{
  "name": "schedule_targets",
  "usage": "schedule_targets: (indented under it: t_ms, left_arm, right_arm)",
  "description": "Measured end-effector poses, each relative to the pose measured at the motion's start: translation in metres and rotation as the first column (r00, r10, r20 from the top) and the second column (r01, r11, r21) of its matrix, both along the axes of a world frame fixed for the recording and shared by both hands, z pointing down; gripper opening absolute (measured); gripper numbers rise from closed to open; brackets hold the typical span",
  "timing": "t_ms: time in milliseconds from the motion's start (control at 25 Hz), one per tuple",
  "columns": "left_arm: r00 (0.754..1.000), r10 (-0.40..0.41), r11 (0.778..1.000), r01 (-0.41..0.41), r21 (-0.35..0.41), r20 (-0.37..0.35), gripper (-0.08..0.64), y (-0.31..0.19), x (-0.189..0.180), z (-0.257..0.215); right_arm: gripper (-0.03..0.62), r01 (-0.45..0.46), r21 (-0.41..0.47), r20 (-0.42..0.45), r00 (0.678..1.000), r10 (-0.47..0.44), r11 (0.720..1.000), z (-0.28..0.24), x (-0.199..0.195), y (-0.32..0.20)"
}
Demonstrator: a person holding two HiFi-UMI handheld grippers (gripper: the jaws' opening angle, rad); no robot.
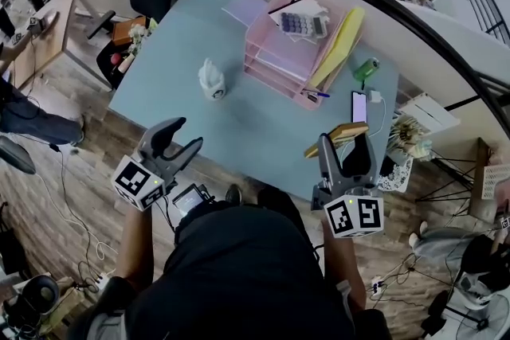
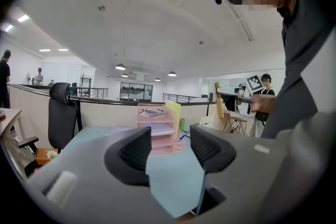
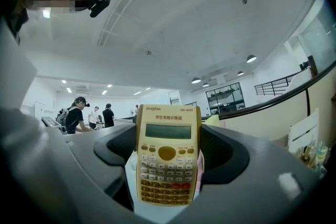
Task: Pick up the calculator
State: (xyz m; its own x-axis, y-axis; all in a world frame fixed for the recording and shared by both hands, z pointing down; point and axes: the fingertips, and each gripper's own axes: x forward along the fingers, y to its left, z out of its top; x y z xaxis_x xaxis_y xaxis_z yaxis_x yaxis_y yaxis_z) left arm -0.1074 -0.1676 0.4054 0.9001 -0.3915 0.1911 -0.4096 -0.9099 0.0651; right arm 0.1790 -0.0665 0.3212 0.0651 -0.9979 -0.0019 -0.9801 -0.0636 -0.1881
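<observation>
While the head view looks steeply down on the light-blue table [image 1: 263, 119], the right gripper [image 1: 345, 149] hangs over its near right corner with the yellow calculator [image 1: 341, 131] in its jaws, clear of the tabletop. The left gripper [image 1: 177, 138] hovers off the near left edge, jaws apart. A grey calculator [image 1: 303, 25] lies on top of the pink tray [image 1: 275, 60] near the far right corner.

In the left gripper view, the left gripper [image 2: 170, 147] stands open with only the table [image 2: 173, 181] and the pink tray [image 2: 157, 128] beyond the gap; nothing sits between the pads.

In the right gripper view, the right gripper [image 3: 171, 150] is closed on the yellow calculator [image 3: 168, 134], which stands upright, keys towards the camera, a pad on each long side.

The pickup looks almost finished. To do it well, I would hold the squeeze steady, keep the gripper level so the smooth case cannot slide down between the pads, and avoid any twist.
</observation>
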Motion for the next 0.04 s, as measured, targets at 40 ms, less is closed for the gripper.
schedule_targets:
  t_ms: [40]
  left_arm:
    - [1.000, 0.002, 1.000, -0.002, 0.000, 0.002, 0.273, 0.0016, 0.0002, -0.0005]
  right_arm:
    - [0.382, -0.001, 0.001, -0.001, 1.000, 0.001, 1.000, -0.0013, 0.0001, 0.0022]
